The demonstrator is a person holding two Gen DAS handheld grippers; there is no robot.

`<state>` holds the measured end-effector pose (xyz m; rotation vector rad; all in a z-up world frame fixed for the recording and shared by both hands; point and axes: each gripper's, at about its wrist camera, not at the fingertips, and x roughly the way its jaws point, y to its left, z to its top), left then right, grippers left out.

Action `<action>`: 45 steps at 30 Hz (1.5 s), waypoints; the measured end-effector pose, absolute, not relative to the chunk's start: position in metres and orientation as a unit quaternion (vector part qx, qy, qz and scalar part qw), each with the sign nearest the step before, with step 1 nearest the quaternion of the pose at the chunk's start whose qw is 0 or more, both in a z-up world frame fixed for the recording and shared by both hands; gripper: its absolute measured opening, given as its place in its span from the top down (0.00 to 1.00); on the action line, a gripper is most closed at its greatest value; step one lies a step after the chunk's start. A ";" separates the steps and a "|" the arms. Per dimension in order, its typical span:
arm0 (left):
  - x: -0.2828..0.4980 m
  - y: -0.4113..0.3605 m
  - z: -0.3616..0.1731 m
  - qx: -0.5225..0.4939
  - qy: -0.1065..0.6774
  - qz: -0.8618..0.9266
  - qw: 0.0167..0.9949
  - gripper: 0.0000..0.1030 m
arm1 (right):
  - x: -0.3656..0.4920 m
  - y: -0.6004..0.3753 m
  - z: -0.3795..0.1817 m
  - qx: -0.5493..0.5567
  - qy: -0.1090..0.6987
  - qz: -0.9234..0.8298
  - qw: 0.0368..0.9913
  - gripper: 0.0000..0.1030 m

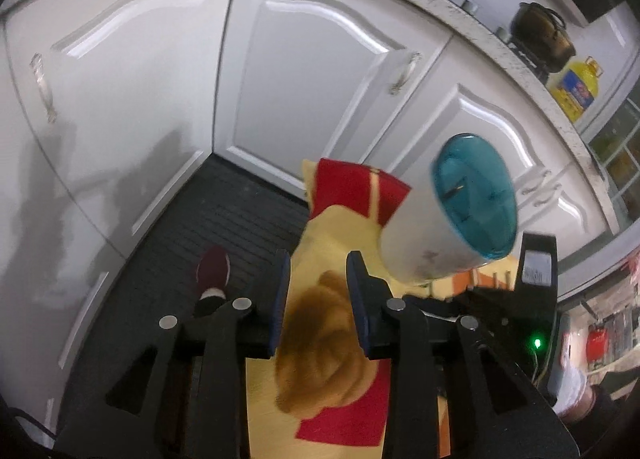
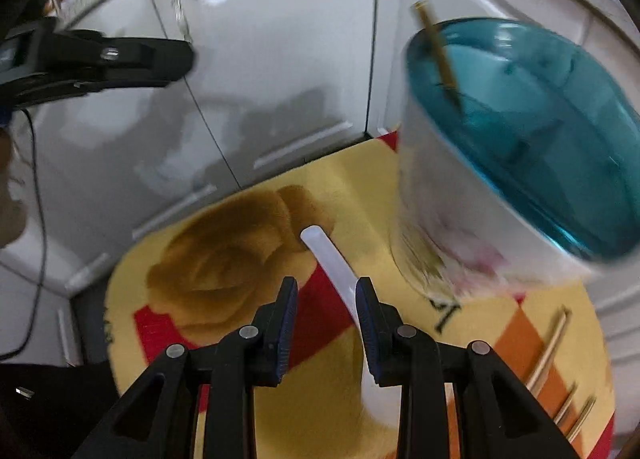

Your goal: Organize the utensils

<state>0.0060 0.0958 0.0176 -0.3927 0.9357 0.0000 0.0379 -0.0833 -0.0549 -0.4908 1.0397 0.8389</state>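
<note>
Here the left claw [image 1: 318, 291] hung over a small bench [image 1: 320, 227] covered in a yellow and red cloth with a brown rose print, its two blue-padded fingers [image 1: 280, 299] standing apart with only the cloth showing between them and nothing held. In the left wrist view the white utensil holder [image 1: 452, 227] with a teal inner liner stood just right of that claw, blurred and looking tilted, and one stick-like utensil showed faintly inside it. In the right wrist view the right claw [image 2: 326, 323] pointed steeply down at the same cloth, and a white plastic spoon [image 2: 340, 283] lay on the bench with its handle running up between the fingers toward the brown rose. The spoon's handle passed close against the right-hand finger [image 2: 370, 335], while a clear gap stood on the other side, so the jaws were partly open and did not press on it. The utensil holder [image 2: 500, 195] rose at the upper right of that view, near the spoon but apart from it, with a gold chopstick [image 2: 438, 55] leaning out over its rim. Several more pale chopsticks [image 2: 554, 347] lay on the orange part of the cloth at the right edge. White cabinet doors [image 1: 132, 99] stood behind the bench, and a dark red shoe [image 1: 214, 271] rested on the dark floor mat [image 1: 240, 211].
</note>
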 end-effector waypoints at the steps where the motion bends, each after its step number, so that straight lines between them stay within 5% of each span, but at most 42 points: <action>1: 0.005 0.098 0.015 -0.189 0.450 0.002 0.873 0.73 | 0.041 -0.078 -0.058 -0.237 0.475 0.383 0.756 0.72; 9: 0.003 0.099 0.007 -0.197 0.457 -0.005 0.867 0.73 | 0.048 -0.069 -0.057 -0.233 0.482 0.389 0.750 0.73; 11: 0.004 0.095 0.007 -0.196 0.459 -0.010 0.866 0.73 | 0.040 -0.068 -0.062 -0.236 0.482 0.388 0.749 0.88; 19: -0.003 0.076 0.001 -0.191 0.473 -0.033 0.860 0.73 | 0.017 -0.109 -0.049 -0.153 0.514 0.388 0.750 0.98; 22: -0.009 0.066 -0.010 -0.201 0.489 -0.046 0.848 0.72 | 0.013 -0.139 -0.038 -0.104 0.516 0.371 0.765 0.95; 26: -0.011 0.051 -0.029 -0.221 0.515 -0.062 0.826 0.70 | 0.008 -0.187 -0.027 -0.055 0.509 0.330 0.793 0.72; 35: -0.005 0.029 -0.057 -0.235 0.540 -0.057 0.806 0.63 | 0.016 -0.288 -0.032 0.048 0.517 0.214 0.827 0.72; 45: 0.006 0.027 -0.068 -0.238 0.542 -0.060 0.804 0.62 | 0.070 -0.294 -0.042 0.016 0.499 0.243 0.832 0.66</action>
